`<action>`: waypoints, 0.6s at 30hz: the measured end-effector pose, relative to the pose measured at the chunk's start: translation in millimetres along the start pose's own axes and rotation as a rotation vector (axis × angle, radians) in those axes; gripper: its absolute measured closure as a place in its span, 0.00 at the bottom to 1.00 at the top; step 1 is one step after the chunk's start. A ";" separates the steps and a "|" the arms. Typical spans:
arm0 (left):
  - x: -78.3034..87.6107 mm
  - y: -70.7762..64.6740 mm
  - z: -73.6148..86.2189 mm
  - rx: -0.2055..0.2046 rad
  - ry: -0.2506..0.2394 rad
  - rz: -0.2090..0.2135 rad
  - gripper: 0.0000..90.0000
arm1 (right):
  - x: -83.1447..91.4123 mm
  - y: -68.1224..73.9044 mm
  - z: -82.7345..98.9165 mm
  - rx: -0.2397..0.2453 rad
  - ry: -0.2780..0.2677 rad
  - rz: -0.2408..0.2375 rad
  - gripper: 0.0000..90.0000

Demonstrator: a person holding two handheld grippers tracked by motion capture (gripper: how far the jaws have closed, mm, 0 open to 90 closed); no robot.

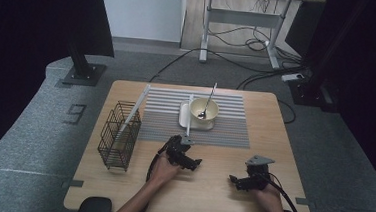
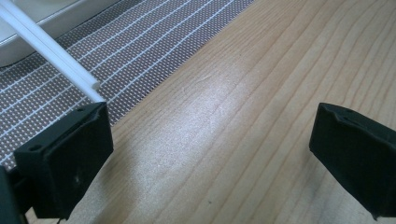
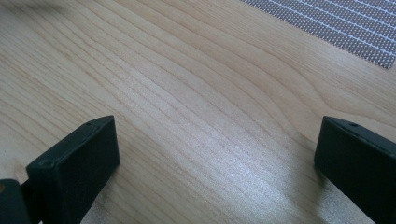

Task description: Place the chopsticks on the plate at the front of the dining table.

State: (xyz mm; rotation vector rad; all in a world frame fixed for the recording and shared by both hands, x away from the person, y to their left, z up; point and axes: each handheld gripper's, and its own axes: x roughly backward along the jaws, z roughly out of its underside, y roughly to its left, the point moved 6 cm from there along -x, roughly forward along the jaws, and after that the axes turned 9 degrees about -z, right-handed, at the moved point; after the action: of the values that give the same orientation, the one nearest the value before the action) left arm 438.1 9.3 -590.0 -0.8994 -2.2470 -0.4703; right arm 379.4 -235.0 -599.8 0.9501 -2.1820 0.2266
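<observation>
On the wooden desk point(image 1: 120, 191), near its front edge: left gripper point(image 1: 188, 161) with fingers point(image 2: 65, 158) spread wide and holding nothing, just beside the lower end of a white stick point(image 1: 189, 117) lying across the striped mat point(image 1: 230, 124) and a white dish point(image 1: 184, 117); right gripper point(image 1: 238, 182) well apart, fingers point(image 3: 74, 172) likewise wide and empty over bare wood; cream bowl point(image 1: 203, 111) with a spoon point(image 1: 208, 101) on the dish; black wire basket point(image 1: 118, 136) at left
</observation>
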 end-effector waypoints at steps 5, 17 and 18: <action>-1.9 1.8 -0.9 -0.001 0.006 -0.003 0.00 | 0.0 0.0 0.0 0.000 0.000 0.000 0.00; -5.3 4.2 -3.0 0.001 0.011 -0.008 0.00 | 0.0 0.0 0.0 0.000 0.000 0.000 0.00; -5.5 4.3 -3.1 0.002 0.012 -0.008 0.00 | 0.0 0.0 0.0 0.000 0.000 0.000 0.00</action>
State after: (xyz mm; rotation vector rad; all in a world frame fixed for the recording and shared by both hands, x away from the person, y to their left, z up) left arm 445.6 8.1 -591.3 -0.8846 -2.2412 -0.4760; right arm 379.4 -235.1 -599.8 0.9501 -2.1822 0.2268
